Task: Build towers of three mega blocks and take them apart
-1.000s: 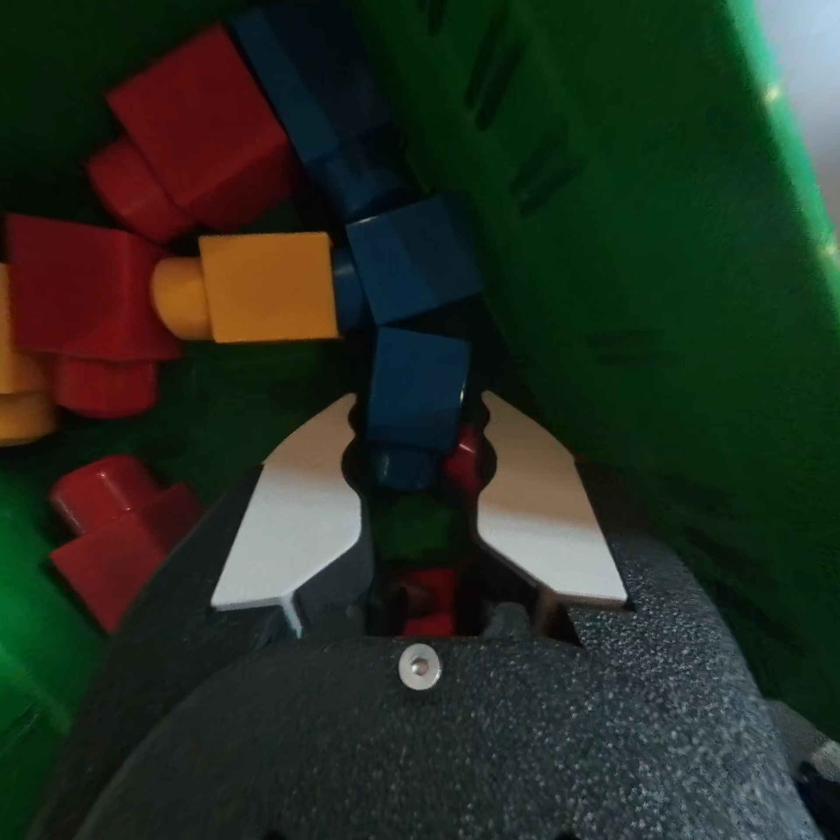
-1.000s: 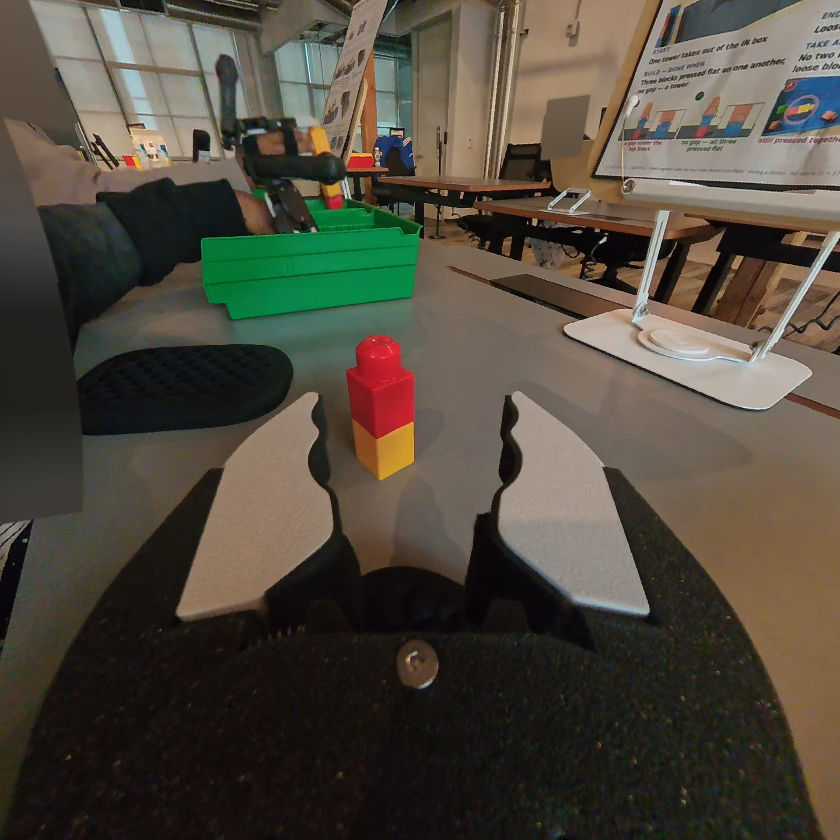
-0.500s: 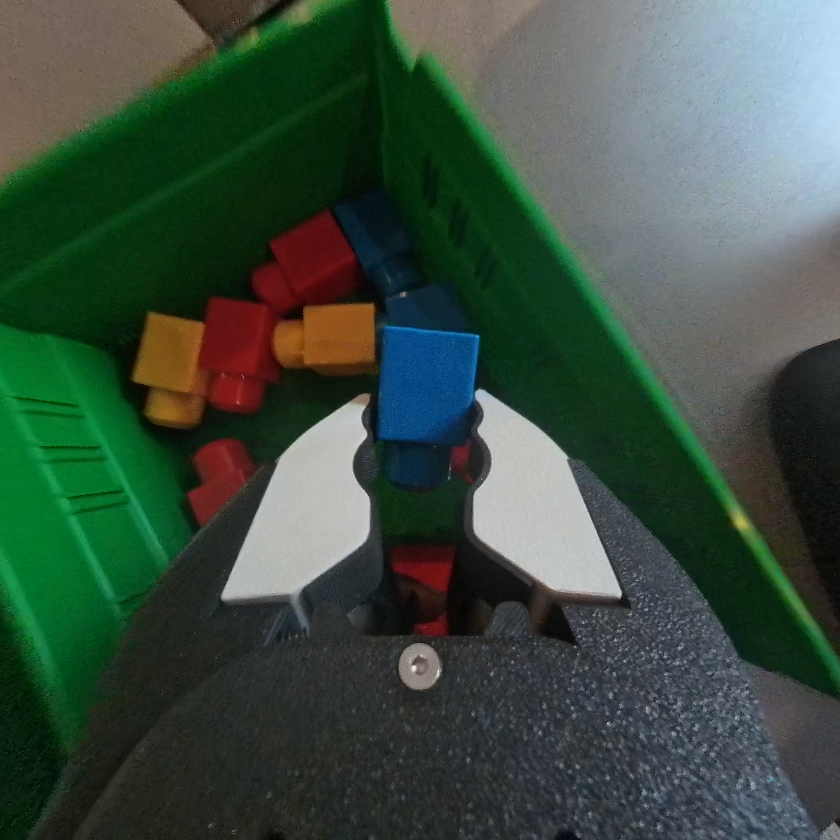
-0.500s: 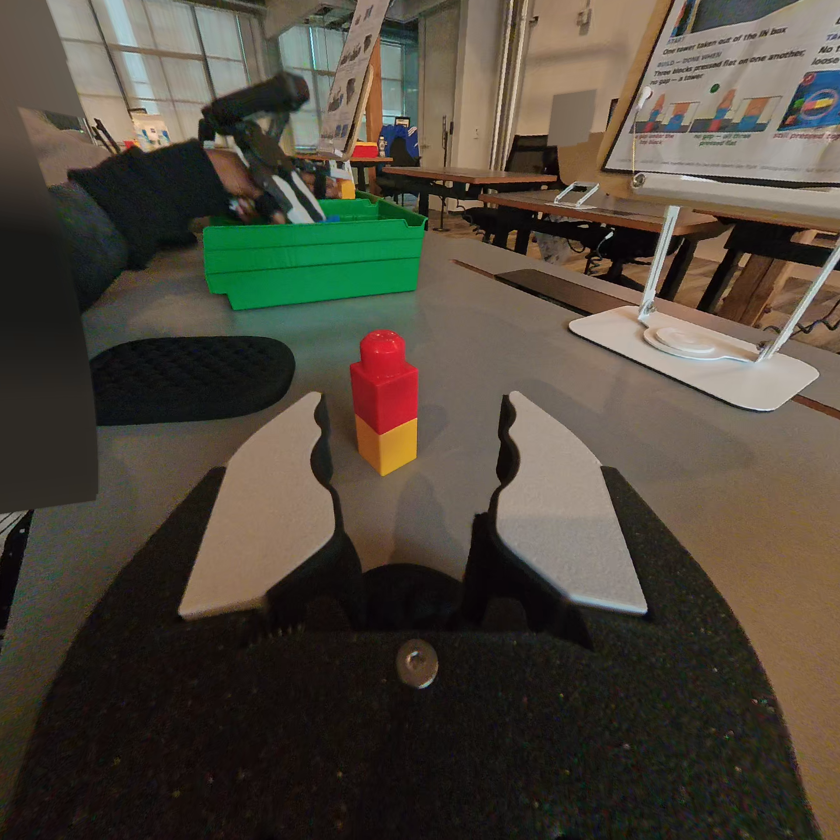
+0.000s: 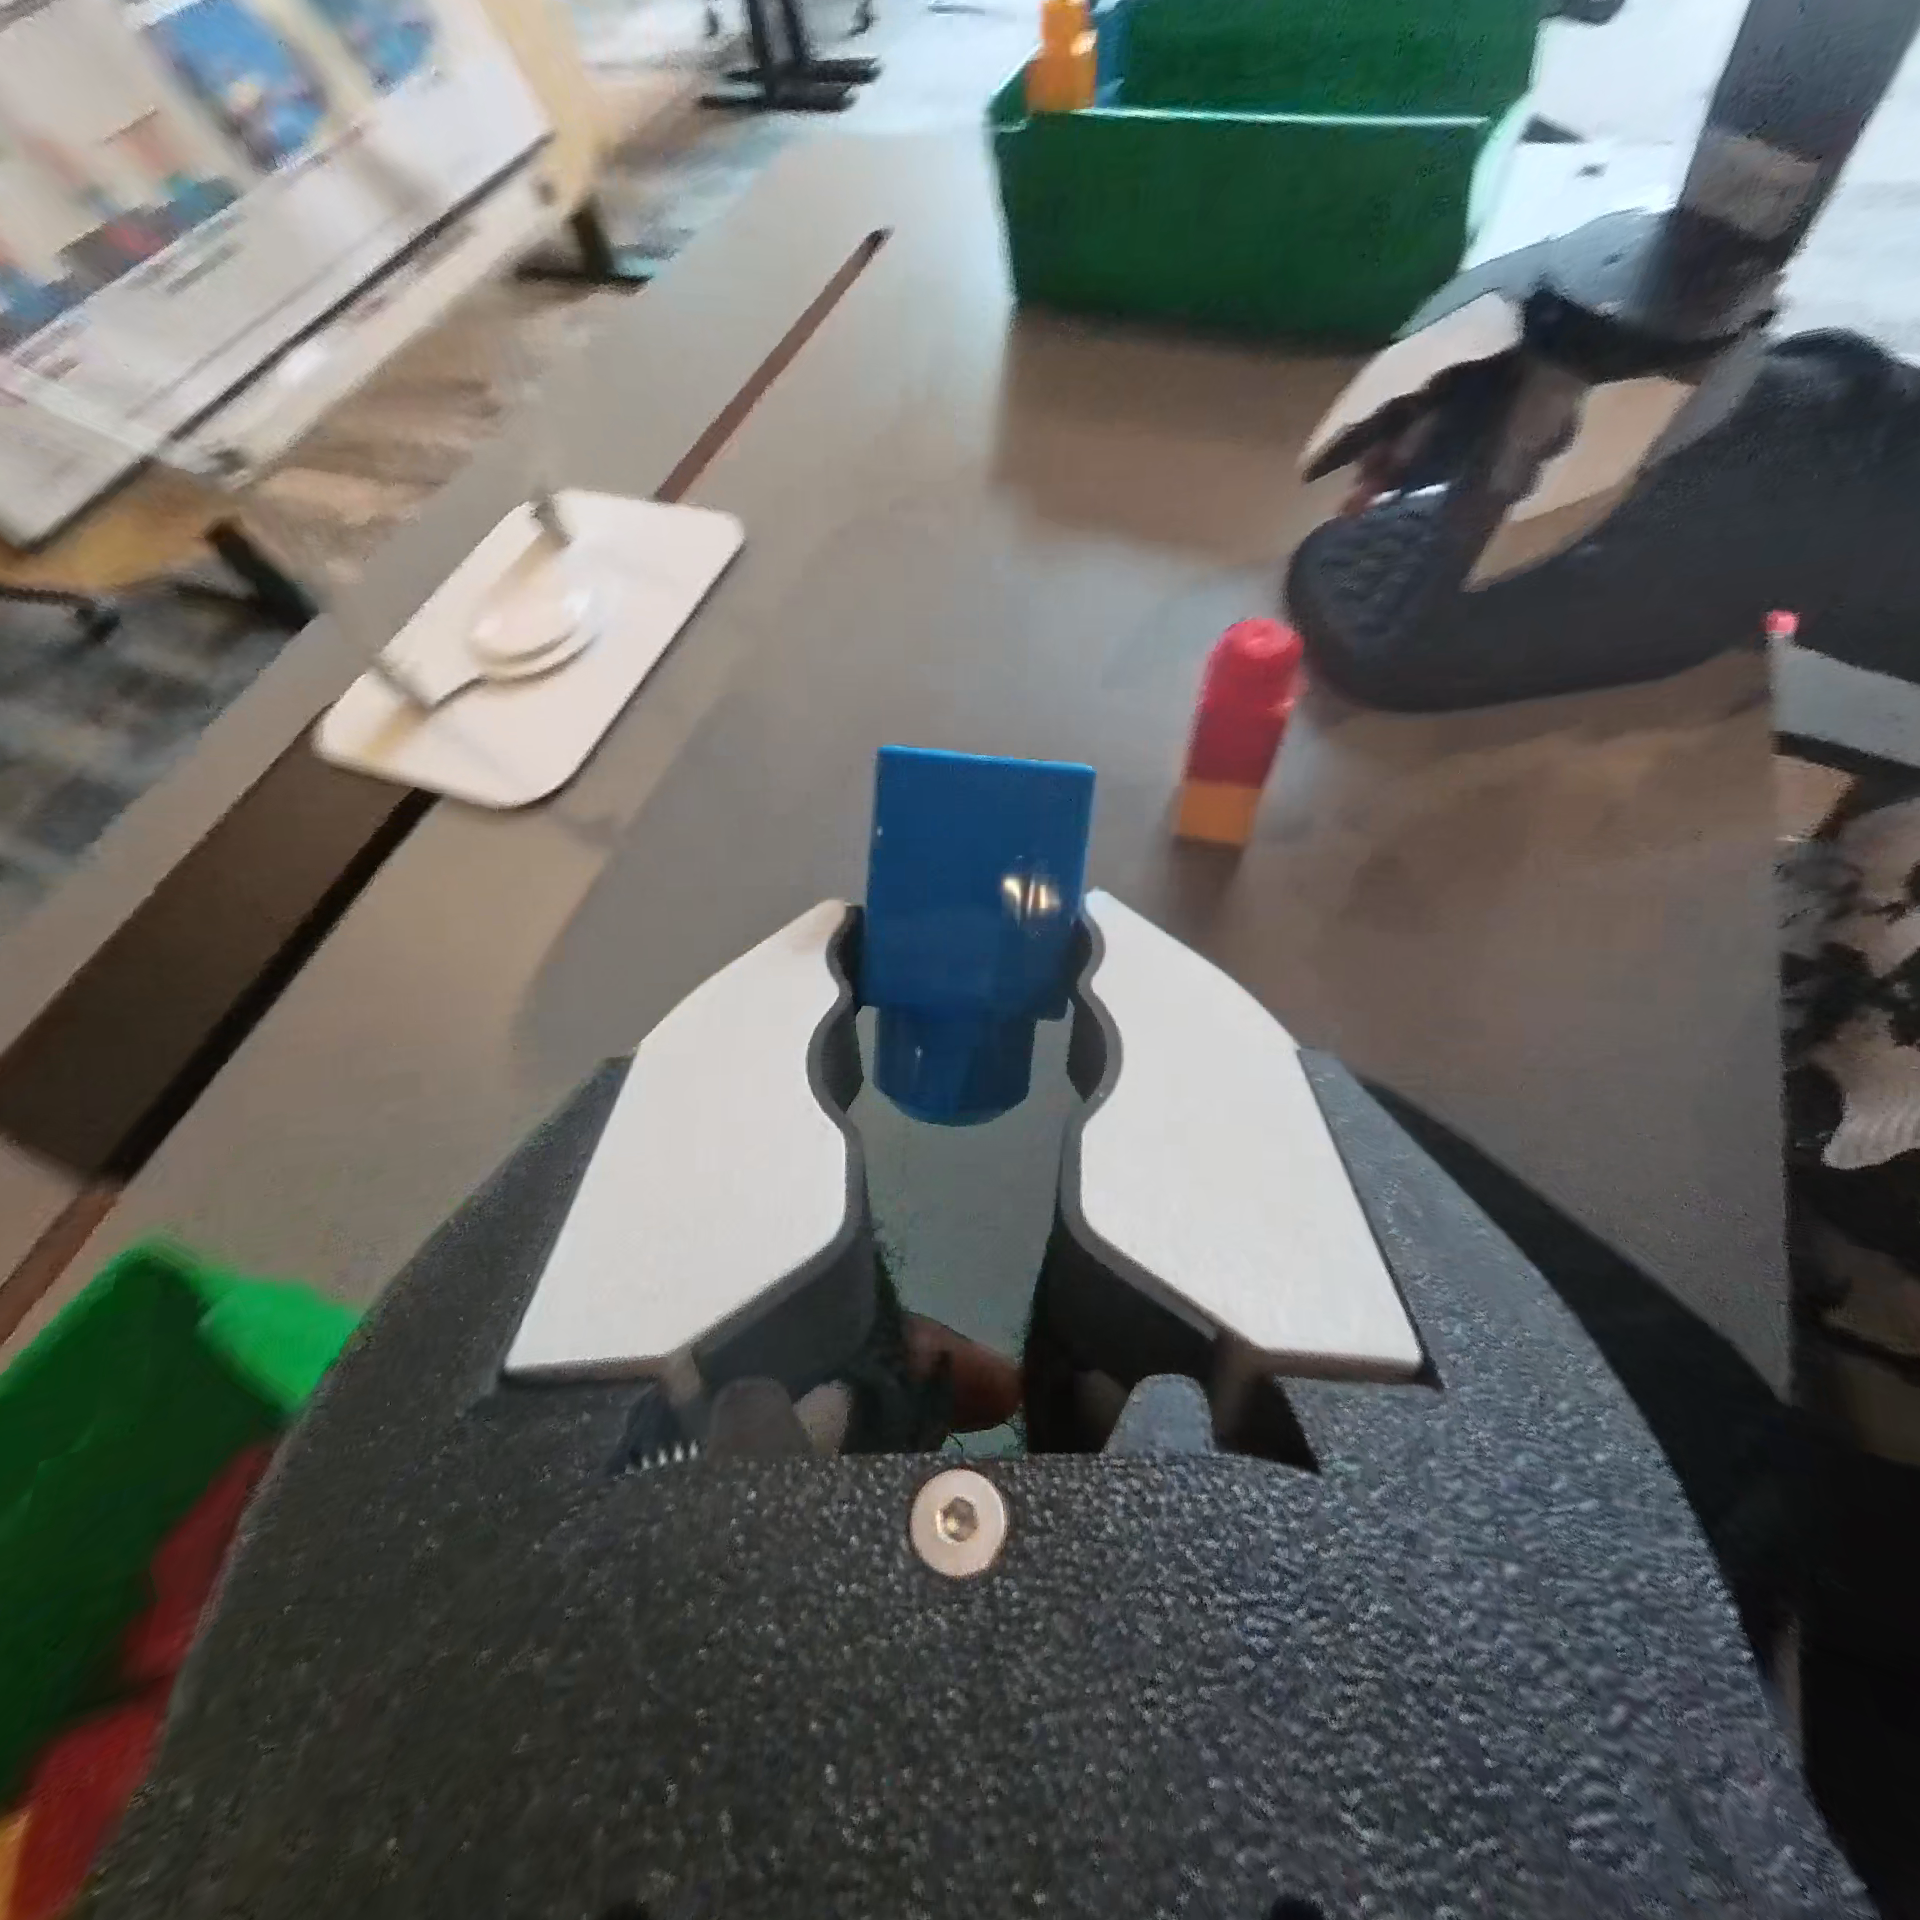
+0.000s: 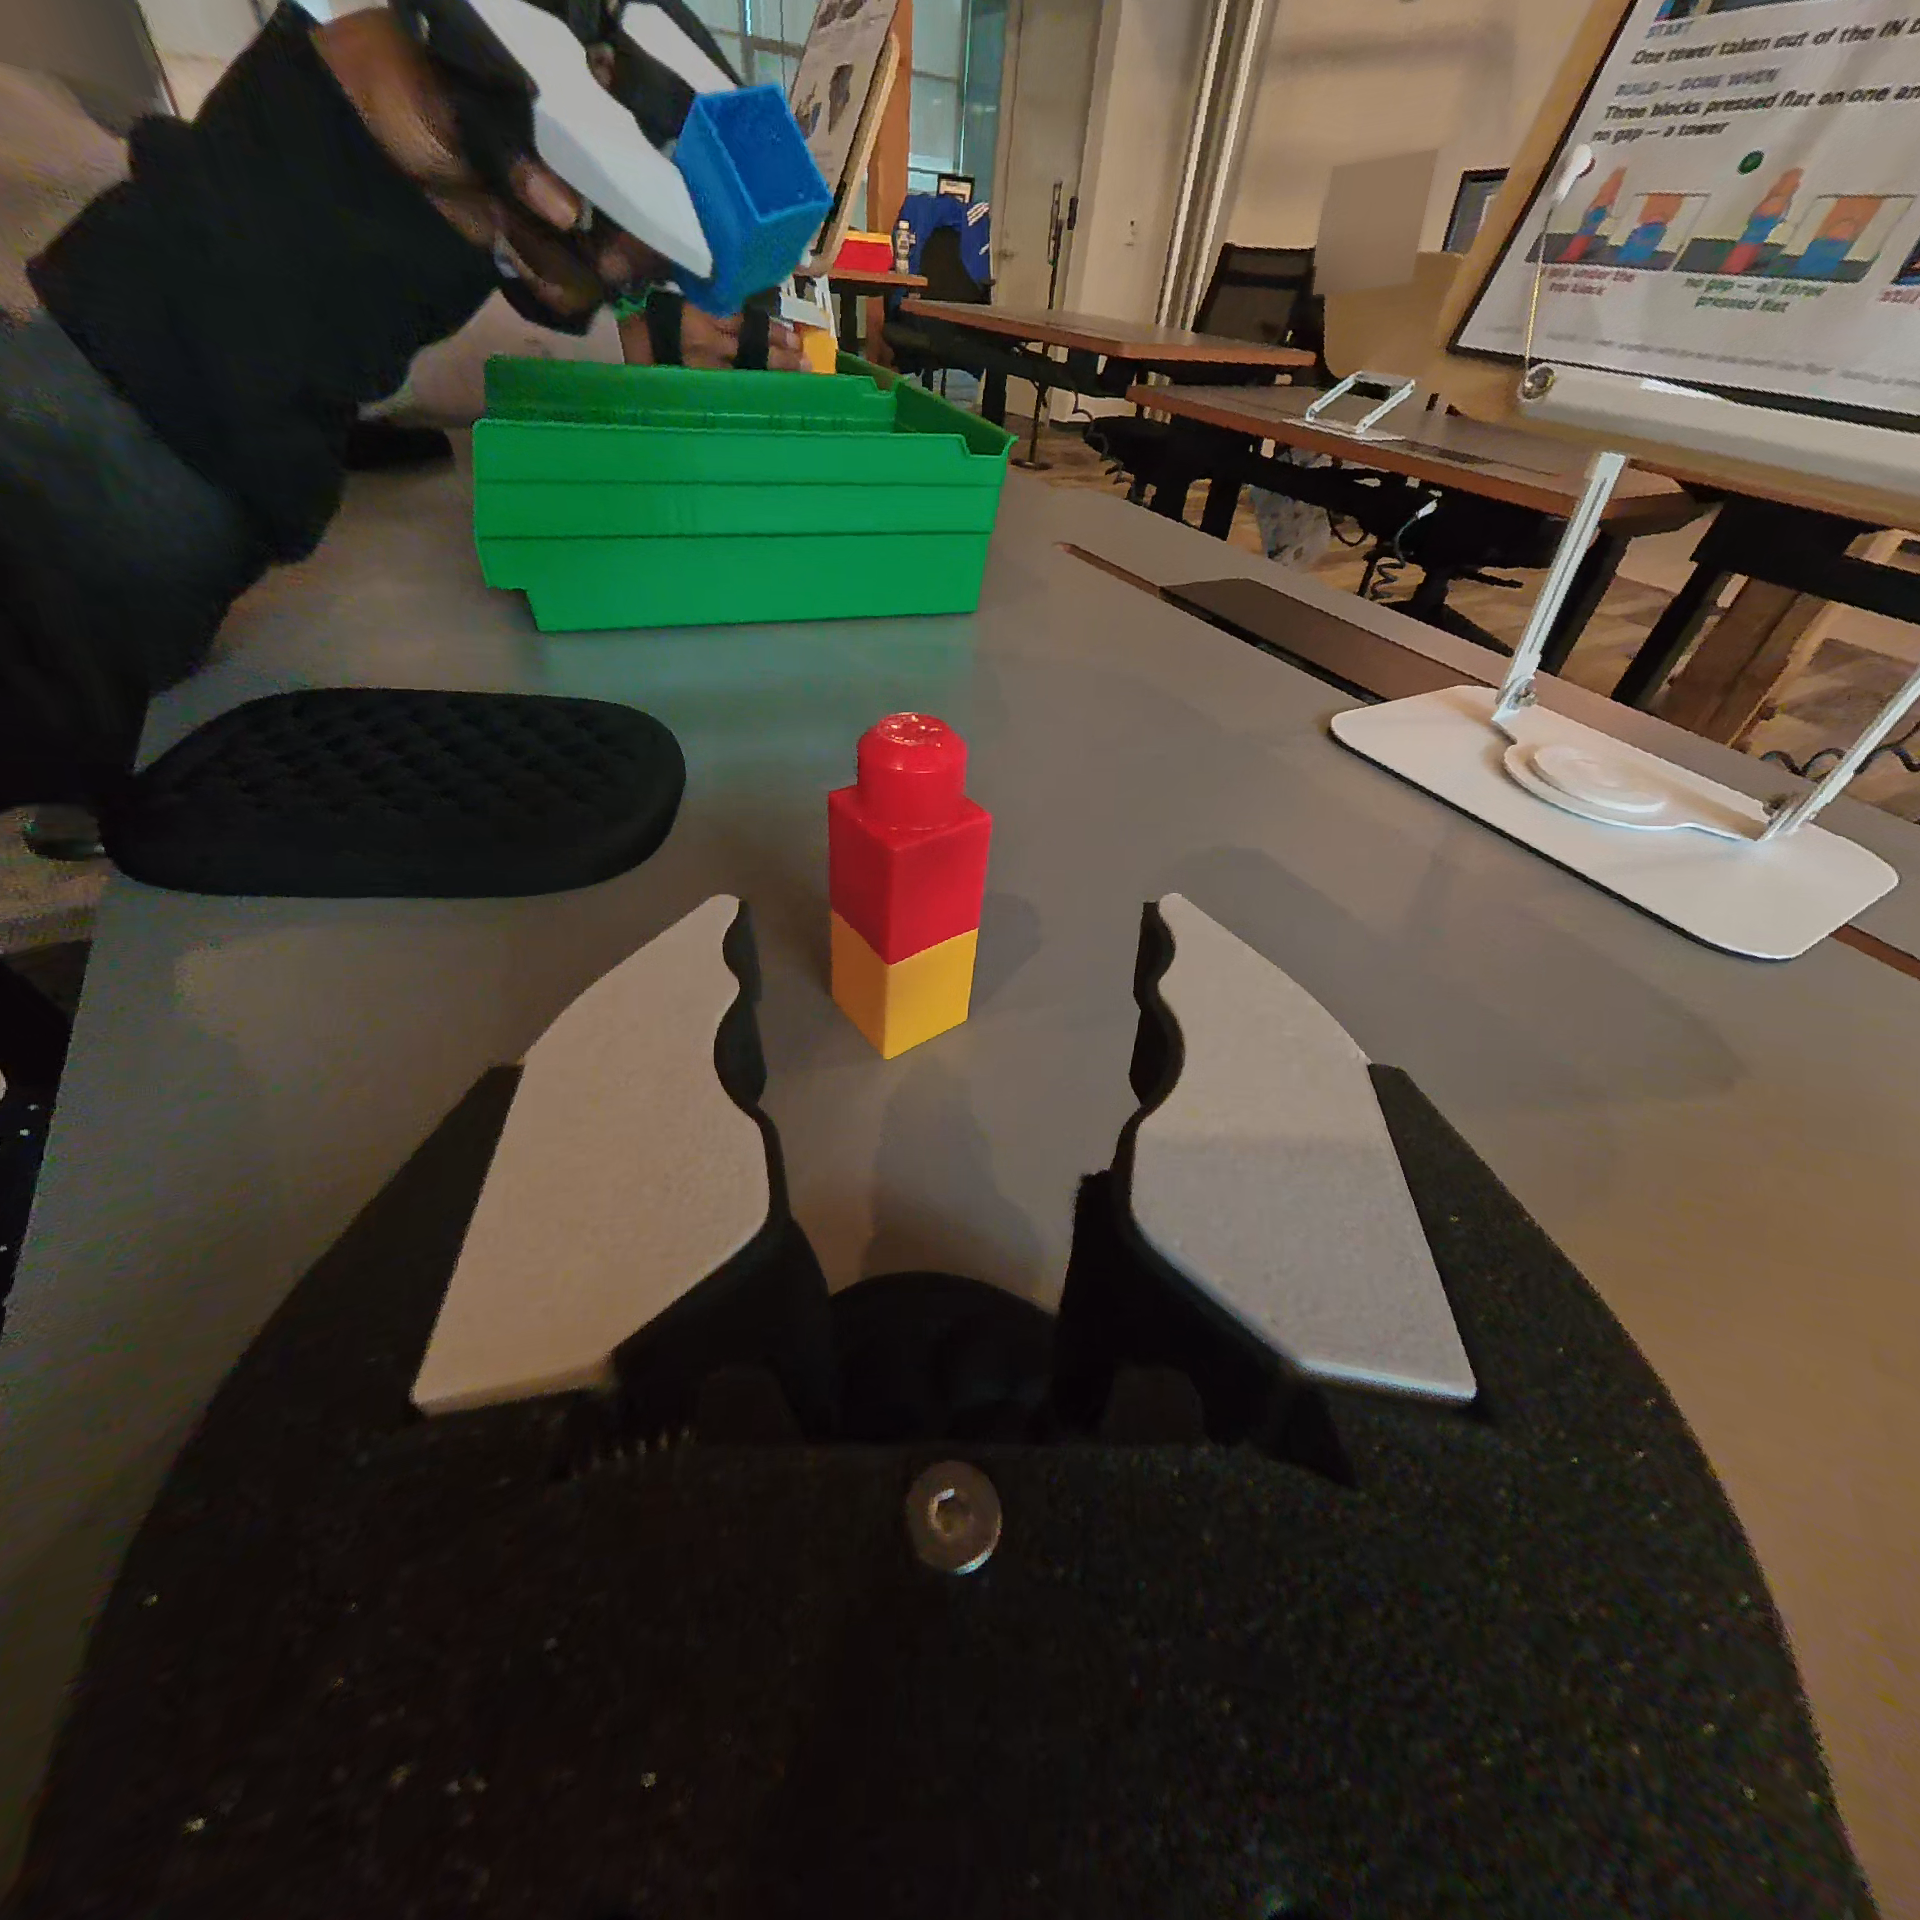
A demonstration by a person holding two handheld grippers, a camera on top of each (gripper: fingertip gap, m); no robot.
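My left gripper (image 5: pixel 966 940) is shut on a blue block (image 5: pixel 971 904), its stud toward the camera and its hollow base pointing away. It is held in the air above the grey table. The same gripper and blue block (image 6: pixel 753 197) show at the upper left of the right wrist view. A two-block stack, red on yellow (image 6: pixel 906 883), stands upright on the table, also seen in the left wrist view (image 5: pixel 1236 727). My right gripper (image 6: pixel 940 930) is open and empty, low over the table, just short of the stack.
A green bin (image 6: pixel 727 499) with loose blocks stands behind the stack; its corner (image 5: pixel 125 1382) shows at lower left. A second green bin (image 5: pixel 1236 197) is far across the table. A black pad (image 6: pixel 395 790) lies left of the stack. A white sign stand (image 6: pixel 1621 821) is right. The grippers' ends are close to 25 cm from one another.
My left gripper has lifted the blue block out of the green bin and swung it up over the table toward the stack. My right gripper has edged slightly closer to the stack, still open.
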